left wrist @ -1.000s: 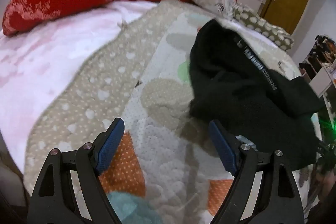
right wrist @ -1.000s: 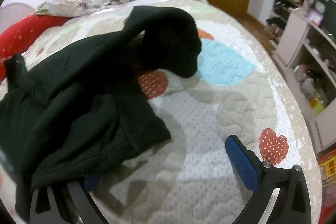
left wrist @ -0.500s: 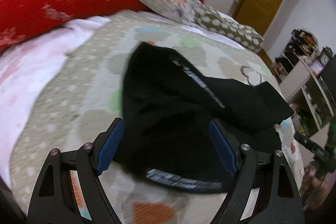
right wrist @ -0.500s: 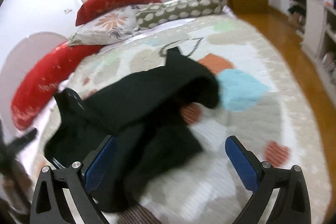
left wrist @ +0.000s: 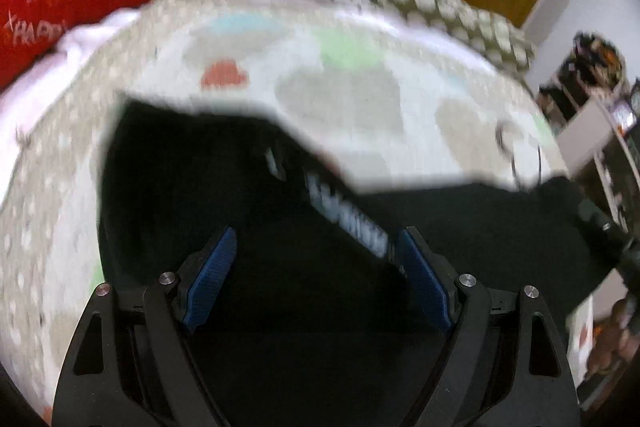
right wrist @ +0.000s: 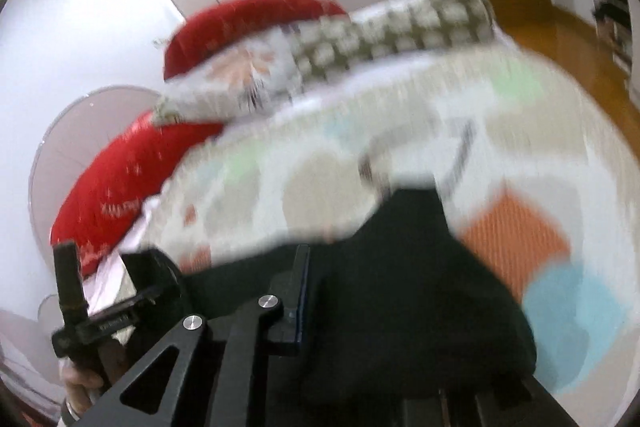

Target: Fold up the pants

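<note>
The black pants (left wrist: 224, 187) lie on the patterned bedspread (left wrist: 360, 99), under the left gripper (left wrist: 316, 279) with jaws wide apart, empty, while the right gripper (right wrist: 320, 291) is closing on the pants' fabric.

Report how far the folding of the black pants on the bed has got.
Done: nothing; the black pants lie rumpled on the patchwork quilt. In hand: the right gripper is closing with black fabric at its jaws; the left gripper hangs open above the cloth. Left: spreading the pants flat, then every fold.
</note>
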Demonstrator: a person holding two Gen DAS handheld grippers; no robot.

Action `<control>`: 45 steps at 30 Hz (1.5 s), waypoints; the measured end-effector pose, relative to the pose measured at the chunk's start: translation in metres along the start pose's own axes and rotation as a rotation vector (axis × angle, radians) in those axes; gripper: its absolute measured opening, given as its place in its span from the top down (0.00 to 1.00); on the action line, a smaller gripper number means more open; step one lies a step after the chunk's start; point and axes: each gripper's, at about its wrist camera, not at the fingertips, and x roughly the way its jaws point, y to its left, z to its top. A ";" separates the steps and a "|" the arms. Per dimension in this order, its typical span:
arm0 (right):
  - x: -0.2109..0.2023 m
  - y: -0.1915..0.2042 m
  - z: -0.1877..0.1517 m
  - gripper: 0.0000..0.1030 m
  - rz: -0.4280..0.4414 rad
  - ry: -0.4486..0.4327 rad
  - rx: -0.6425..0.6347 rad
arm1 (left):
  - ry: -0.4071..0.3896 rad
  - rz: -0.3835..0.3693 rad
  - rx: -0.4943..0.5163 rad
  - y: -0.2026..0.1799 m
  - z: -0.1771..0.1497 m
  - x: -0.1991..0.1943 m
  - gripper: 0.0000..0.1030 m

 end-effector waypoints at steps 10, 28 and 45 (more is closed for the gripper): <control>0.085 -0.009 0.056 0.47 -0.099 0.145 0.074 | -0.084 0.063 -0.073 0.039 0.041 0.004 0.20; -0.055 -0.045 -0.113 0.46 0.023 0.152 0.120 | -0.053 0.061 -0.153 0.109 -0.091 -0.108 0.20; -0.175 -0.075 -0.146 0.84 -0.256 -0.085 0.135 | 0.006 -0.044 -0.280 0.121 -0.151 -0.124 0.20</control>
